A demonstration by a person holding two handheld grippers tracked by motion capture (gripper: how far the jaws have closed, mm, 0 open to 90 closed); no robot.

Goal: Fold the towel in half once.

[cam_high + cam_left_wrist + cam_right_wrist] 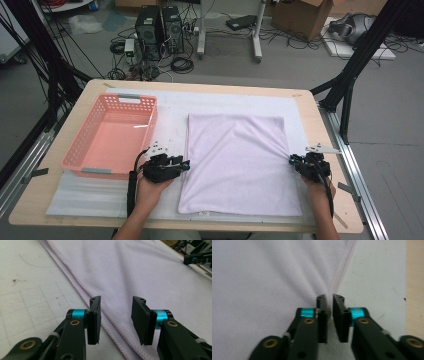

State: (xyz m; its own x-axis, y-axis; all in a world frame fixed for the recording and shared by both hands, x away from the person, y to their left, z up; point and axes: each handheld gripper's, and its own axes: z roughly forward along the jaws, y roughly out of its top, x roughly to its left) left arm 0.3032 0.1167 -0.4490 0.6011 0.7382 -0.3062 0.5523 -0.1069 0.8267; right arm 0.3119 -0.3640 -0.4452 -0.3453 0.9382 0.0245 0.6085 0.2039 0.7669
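Work in hand: a pale lilac rectangular terry towel (pixel 239 162) is being taken by its two side edges, judged as the start of a fold or lift.
Towel position: laid flat on the white foam mat (pixel 170 107) covering the light wooden table (pixel 320 125), right of the pink perforated plastic basket (pixel 111 136) and apart from it.
Towel long axis: runs from the near table edge away towards the far edge; the short sides lie near and far.
Left gripper (pixel 116 317): jaws stand moderately apart and nothing is pinched; the stitched left hem (pixel 110 315) passes between and beneath the pads, which are not seen to press on it.
Right gripper (pixel 330 315): jaws drawn narrow on the stitched right hem (pixel 339 275); cloth is seen gathered between the pads, with creases fanning out from the pinch.
Key relation: the left hem lies directly under the left fingers, running diagonally away from them, so a closing and slight lowering is judged sufficient.
Nearer hand: each edge is served by its own hand; the right is already engaged, the left is not yet.
Grip height along the edges: both grippers sit at roughly mid-length of the towel, opposite one another.
Count: one towel, one basket (nothing seen inside), one mat, two grippers.
Risk, judged: uneven pull if the left side is closed late.
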